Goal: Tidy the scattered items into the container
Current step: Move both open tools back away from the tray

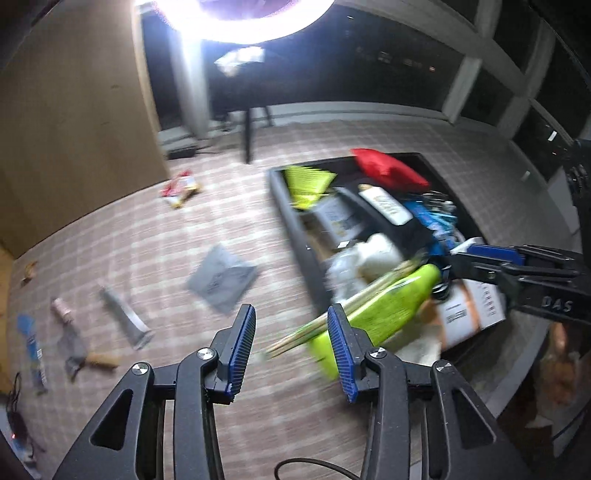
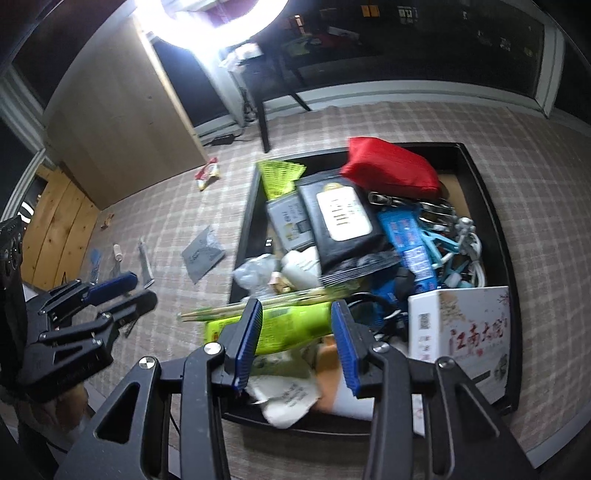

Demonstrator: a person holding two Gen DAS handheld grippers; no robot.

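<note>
A black tray (image 2: 491, 206) on the checked cloth is heaped with items: a red pouch (image 2: 391, 166), a black packet (image 2: 343, 225), a white box (image 2: 461, 325), a lime-green packet (image 2: 284, 325) and chopsticks (image 2: 229, 310). The tray also shows in the left wrist view (image 1: 291, 221). My left gripper (image 1: 291, 350) is open and empty over the cloth just left of the tray. My right gripper (image 2: 295, 343) is open and empty above the tray's near edge, over the green packet. Loose on the cloth lie a grey sachet (image 1: 221, 277), a grey tube (image 1: 125, 317), a small scraper (image 1: 74, 343), a blue stick (image 1: 33, 350) and a red-and-yellow wrapper (image 1: 181, 188).
A wooden cabinet (image 1: 74, 129) stands at the left. A bright ring lamp (image 1: 240, 18) on a black stand (image 1: 247, 136) is at the back. Dark windows run along the far side. A black cable (image 1: 14, 406) lies at the cloth's left edge.
</note>
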